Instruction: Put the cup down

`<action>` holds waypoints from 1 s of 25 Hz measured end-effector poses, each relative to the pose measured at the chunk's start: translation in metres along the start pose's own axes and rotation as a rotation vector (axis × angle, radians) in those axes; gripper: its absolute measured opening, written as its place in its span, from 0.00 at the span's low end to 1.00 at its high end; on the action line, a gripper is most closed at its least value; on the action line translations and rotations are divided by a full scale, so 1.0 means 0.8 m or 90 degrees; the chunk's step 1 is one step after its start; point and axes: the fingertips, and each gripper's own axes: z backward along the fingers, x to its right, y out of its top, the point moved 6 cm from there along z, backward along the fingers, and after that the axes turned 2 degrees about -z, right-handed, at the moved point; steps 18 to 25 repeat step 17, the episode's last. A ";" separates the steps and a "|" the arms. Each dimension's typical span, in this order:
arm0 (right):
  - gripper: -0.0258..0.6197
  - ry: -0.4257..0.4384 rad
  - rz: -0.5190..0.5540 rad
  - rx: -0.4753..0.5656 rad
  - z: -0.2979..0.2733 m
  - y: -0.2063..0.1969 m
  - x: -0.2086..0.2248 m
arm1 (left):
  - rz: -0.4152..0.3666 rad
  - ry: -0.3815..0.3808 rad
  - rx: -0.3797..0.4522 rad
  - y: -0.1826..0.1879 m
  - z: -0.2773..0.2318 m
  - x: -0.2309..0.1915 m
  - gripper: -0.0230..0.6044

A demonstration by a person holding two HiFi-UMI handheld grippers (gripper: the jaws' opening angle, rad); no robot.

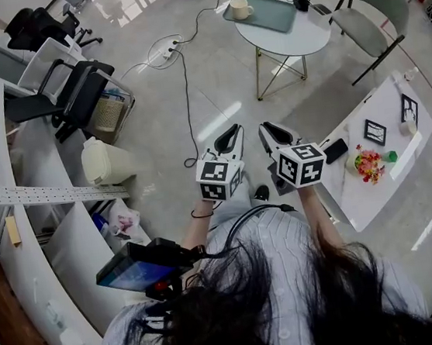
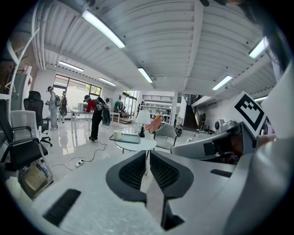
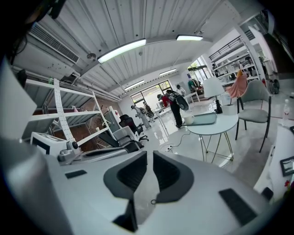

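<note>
1. The left tongs are clenched: the two dark jaws meet at their tips and nothing sits between them.
2. The right tongs are clenched as well, jaws together and empty.
3. In the head view both tongs are held side by side in front of the person. They are near each other but apart and tipped slightly downward over bare floor. Their marker cubes sit at the end nearest the person.
4. The cup is well ahead of both tongs and touched by neither. It stands upright at the left end of a green tray.
5. The tray lies on a round white table with thin metal legs, straight ahead of the jaws in both gripper views.
6. A grey-green chair stands at the table's right side, ahead and to the right of the right tongs.
7. Just to the right of the right tongs is a low white table. On it are a black phone, a bunch of flowers and a small framed picture.
8. To the left of the left tongs stand a white bin and, further off, a black office chair.
9. A black cable runs over the floor from just ahead of the left tongs to a power strip near the round table.
</note>
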 end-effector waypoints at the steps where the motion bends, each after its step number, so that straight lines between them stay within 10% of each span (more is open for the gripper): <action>1: 0.14 0.002 0.001 0.000 0.000 0.000 -0.001 | 0.000 0.001 -0.001 -0.001 0.001 0.000 0.10; 25: 0.14 -0.002 0.002 0.007 0.001 0.006 0.002 | -0.004 -0.003 0.005 0.005 -0.002 0.000 0.10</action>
